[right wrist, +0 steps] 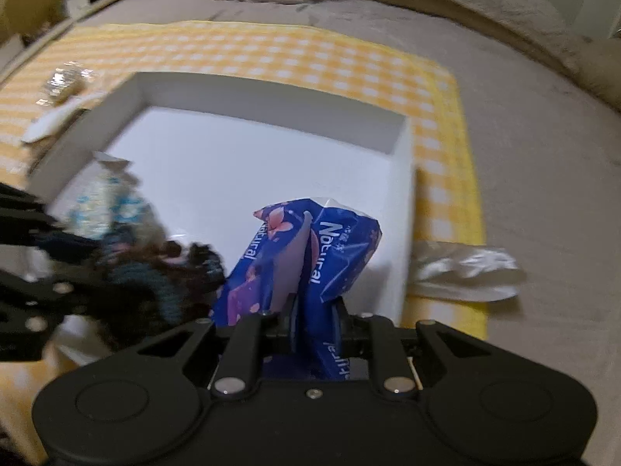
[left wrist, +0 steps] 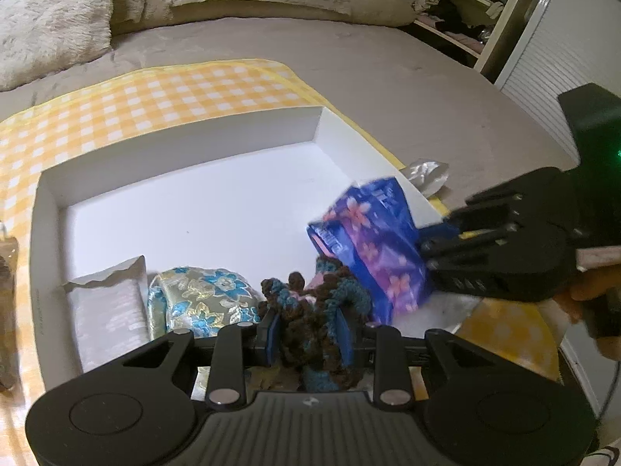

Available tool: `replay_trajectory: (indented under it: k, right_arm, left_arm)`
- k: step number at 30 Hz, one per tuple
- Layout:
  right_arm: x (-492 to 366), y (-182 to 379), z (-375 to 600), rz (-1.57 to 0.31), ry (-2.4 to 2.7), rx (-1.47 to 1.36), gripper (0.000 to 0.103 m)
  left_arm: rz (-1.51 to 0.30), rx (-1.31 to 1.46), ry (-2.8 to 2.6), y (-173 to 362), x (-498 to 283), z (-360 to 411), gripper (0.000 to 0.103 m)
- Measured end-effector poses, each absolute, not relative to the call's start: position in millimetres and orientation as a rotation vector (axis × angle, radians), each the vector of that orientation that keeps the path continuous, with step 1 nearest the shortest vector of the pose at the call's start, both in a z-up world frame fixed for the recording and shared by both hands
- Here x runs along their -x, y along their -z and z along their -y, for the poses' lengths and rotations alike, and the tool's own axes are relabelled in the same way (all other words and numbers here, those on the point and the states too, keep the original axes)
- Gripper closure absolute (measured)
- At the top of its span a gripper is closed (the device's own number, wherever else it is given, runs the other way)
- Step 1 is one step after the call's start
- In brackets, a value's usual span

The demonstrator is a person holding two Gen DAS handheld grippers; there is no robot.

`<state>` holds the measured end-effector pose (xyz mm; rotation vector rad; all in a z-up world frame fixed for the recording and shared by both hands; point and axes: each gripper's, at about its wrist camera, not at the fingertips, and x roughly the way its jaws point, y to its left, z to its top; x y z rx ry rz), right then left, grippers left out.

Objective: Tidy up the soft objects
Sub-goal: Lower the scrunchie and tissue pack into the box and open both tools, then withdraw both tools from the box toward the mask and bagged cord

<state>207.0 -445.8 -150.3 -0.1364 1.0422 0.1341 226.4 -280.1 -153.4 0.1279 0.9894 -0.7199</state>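
Note:
A white open box (left wrist: 240,136) (right wrist: 403,178) lies on a yellow checked cloth (left wrist: 136,93) (right wrist: 271,50) on a bed. My left gripper (left wrist: 310,336) is shut on a brown and teal crocheted piece (left wrist: 314,310) over the box's near edge; it shows blurred in the right wrist view (right wrist: 155,275). My right gripper (right wrist: 314,322) (left wrist: 438,248) is shut on a blue floral tissue pack (right wrist: 310,256) (left wrist: 372,248) over the box's right side. In the box lie a white packet (left wrist: 108,306) and a blue-gold floral pouch (left wrist: 202,299) (right wrist: 112,202).
A silvery wrapper (left wrist: 425,173) (right wrist: 462,268) lies just outside the box's right wall. A clear wrapped item (right wrist: 66,77) and a white scrap (right wrist: 50,120) lie on the cloth left of the box. Fluffy pillows (left wrist: 50,19) line the far side. Shelves (left wrist: 458,4) stand far right.

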Motion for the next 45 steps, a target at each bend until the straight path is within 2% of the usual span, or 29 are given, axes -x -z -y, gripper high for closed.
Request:
replay_trajectory:
  k: [11,12,13,15,19,22,24,28,32,39,43,45]
  right_arm:
    - [-184,130,445,-1.072,-0.102,0.228,0.083]
    - [-182,128,445,-1.062,-0.106,0.236,0.079]
    - [-179,126,445,-1.044,-0.108,0.243,0.07]
    - [-174,119,444,-1.02,-0.11,0.246,0.062]
    - [-164,101,444,-0.976,-0.119,0.196,0.062]
    - [-153,87,445,-0.936,-0.107,0.153,0.058]
    - [-146,80,445,-0.911,-0.092,0.136,0.056]
    - [-133,66,445,-0.867,-0.07,0.109,0.048]
    - [-120,53,447,-0.816,-0.051,0.06,0.042]
    - [-100,40,441,-0.737,-0.027,0.001,0.019]
    - [-91,35,435,-0.694,0.002,-0.012,0.003]
    - [-88,30,433,-0.667,0.013,-0.008,0.001]
  left_arm:
    - [-0.988,-0.114,0.722,151,-218,283,0.072]
    - [-0.983,-0.111,0.724,150,-217,282,0.071]
    - [-0.976,-0.107,0.725,148,-216,281,0.071]
    - [-0.973,-0.098,0.726,143,-214,279,0.071]
    - [-0.954,-0.088,0.721,132,-210,276,0.068]
    - [-0.936,-0.077,0.713,120,-205,271,0.059]
    - [-0.922,-0.072,0.702,111,-202,267,0.048]
    - [-0.89,-0.061,0.67,93,-194,257,0.039]
    - [-0.863,-0.052,0.64,79,-187,245,0.026]
    - [-0.8,-0.05,0.583,58,-173,227,0.007]
    - [-0.766,-0.045,0.548,48,-166,216,0.002]
    - [-0.753,-0.039,0.534,42,-163,210,0.0]
